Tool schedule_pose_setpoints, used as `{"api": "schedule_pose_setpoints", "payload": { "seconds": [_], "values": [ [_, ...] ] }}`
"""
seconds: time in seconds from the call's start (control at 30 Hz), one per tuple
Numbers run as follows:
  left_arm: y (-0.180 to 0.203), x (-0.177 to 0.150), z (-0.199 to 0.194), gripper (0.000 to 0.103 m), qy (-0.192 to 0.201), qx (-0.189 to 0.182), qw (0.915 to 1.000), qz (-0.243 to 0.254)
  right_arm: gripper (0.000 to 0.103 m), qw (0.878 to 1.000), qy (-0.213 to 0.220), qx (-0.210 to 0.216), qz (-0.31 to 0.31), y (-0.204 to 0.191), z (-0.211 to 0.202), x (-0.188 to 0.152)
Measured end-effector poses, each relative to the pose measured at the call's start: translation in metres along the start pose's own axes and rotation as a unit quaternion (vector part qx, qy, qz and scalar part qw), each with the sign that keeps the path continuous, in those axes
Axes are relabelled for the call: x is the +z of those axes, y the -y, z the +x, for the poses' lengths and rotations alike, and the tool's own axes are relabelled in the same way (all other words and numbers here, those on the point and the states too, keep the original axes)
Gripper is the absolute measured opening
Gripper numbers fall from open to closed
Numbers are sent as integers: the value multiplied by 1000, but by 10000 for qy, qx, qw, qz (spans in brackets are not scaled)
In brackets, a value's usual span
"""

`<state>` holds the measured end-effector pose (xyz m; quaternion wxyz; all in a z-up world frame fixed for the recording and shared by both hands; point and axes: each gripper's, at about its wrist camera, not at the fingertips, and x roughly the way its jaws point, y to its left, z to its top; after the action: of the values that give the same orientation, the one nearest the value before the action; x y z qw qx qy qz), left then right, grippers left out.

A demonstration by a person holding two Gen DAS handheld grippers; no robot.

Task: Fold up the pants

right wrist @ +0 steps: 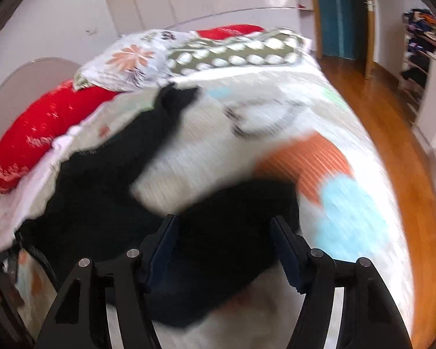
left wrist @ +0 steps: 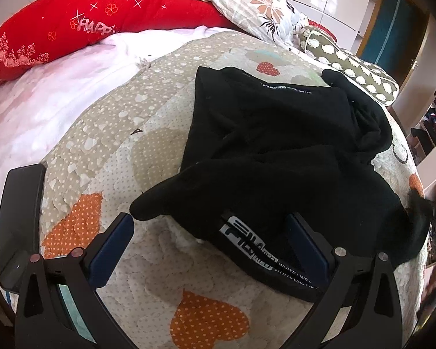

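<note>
Black pants (left wrist: 279, 157) lie crumpled on a heart-patterned quilt (left wrist: 125, 133). A white printed waistband (left wrist: 247, 241) lies near the front. My left gripper (left wrist: 210, 218) is open, low over the quilt, with the waistband edge between its fingers. In the blurred right wrist view the pants (right wrist: 107, 192) spread to the left and a black fold (right wrist: 226, 232) lies between the fingers. My right gripper (right wrist: 223, 221) is open around that fold, just above the quilt (right wrist: 276, 122).
A red pillow (left wrist: 81, 20), a floral pillow (left wrist: 247, 3) and a dotted olive cushion (left wrist: 348, 64) lie at the bed's head. A dark phone-like slab (left wrist: 20, 221) lies at the left edge. Wooden floor (right wrist: 392, 133) and shelves (right wrist: 424, 52) are to the right.
</note>
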<state>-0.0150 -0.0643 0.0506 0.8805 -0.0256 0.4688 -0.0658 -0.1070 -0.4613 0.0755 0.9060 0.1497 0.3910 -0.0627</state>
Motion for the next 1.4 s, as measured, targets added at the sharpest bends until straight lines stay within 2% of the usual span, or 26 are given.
{"api": "schedule_pose_setpoints", "payload": {
  "seconds": [0.1, 0.13, 0.17, 0.23, 0.3, 0.37, 0.47, 0.57, 0.63, 0.67, 0.7, 0.73, 0.77, 0.8, 0.83, 0.9, 1.0, 1.07, 1.17, 1.27, 1.3, 1.33, 1.37, 1.4],
  "values": [
    [0, 1, 0, 103, 0, -7, 10000, 8, 66, 9997, -176, 13, 171, 4, 8, 19],
    [-1, 2, 0, 103, 0, -19, 10000, 8, 66, 9998, -64, 57, 189, 7, -2, 20],
    [-2, 2, 1, 103, -6, -38, 10000, 4, 68, 9997, 147, 49, 187, 13, -19, 17],
    [-3, 2, 4, 103, -41, -80, 10000, -26, 76, 9993, 302, -118, 211, 25, -43, 6],
    [-4, 2, 8, 103, -78, -131, 9999, -75, 78, 9990, 225, -284, 279, 39, -58, -13],
    [-4, 2, 10, 103, -75, -160, 9998, -104, 78, 9989, 3, -250, 407, 48, -58, -33],
    [-5, 3, 11, 103, -88, -178, 9997, -162, 78, 9968, -138, 143, 777, 56, -46, -51],
    [-7, 3, 9, 103, -94, -205, 9996, -167, 77, 9923, -121, 719, 1004, 49, -34, -53],
    [-8, 4, 6, 103, -62, -208, 9996, -194, 69, 9894, -89, 980, 1067, 44, -23, -50],
    [-9, 5, 5, 103, -48, -221, 9995, -232, 43, 9884, -122, 1024, 1117, 42, -14, -46],
    [-9, 6, 4, 100, -22, -262, 9992, -289, 27, 9876, -155, 1075, 1132, 39, -8, -44],
    [-9, 7, 4, 92, 27, -327, 9989, -337, 9, 9864, -203, 1142, 1160, 38, -4, -43],
    [-10, 7, 4, 84, 46, -370, 9987, -345, 6, 9863, -214, 1133, 1182, 36, -3, -44],
    [-10, 8, 6, 55, -27, -444, 9984, -340, 5, 9877, -139, 1064, 1139, 34, -8, -44],
    [-11, 8, 7, 32, -155, -572, 9976, -344, 5, 9894, -7, 1007, 1050, 32, -19, -45],
    [-16, 7, 4, 27, -285, -950, 9941, -436, 4, 9918, 273, 911, 856, 29, -49, -46],
    [-16, 0, -20, 20, -262, -1220, 9919, -247, 4, 9928, 510, 829, 696, 32, -95, -54],
    [-15, -12, -43, 20, -173, -1312, 9912, -19, 4, 9954, 485, 627, 539, 33, -121, -66],
    [-14, -36, -51, 23, -317, -1290, 9910, 172, 5, 9984, 249, 308, 409, 36, -130, -86],
    [-17, -57, -37, 38, -643, -1019, 9923, 288, 8, 9987, -331, -72, 394, 44, -104, -108],
    [-23, -62, -33, 48, -674, -982, 9928, 155, 10, 9972, -584, -239, 390, 47, -92, -116],
    [-27, -62, -34, 54, -638, -1024, 9927, 55, 16, 9963, -696, -342, 375, 49, -87, -122],
    [-33, -62, -37, 56, -611, -1078, 9923, -41, 25, 9961, -700, -381, 384, 52, -88, -126],
    [-38, -59, -44, 60, -558, -1044, 9929, -83, 30, 9961, -638, -429, 429, 56, -92, -128]
  ]
}}
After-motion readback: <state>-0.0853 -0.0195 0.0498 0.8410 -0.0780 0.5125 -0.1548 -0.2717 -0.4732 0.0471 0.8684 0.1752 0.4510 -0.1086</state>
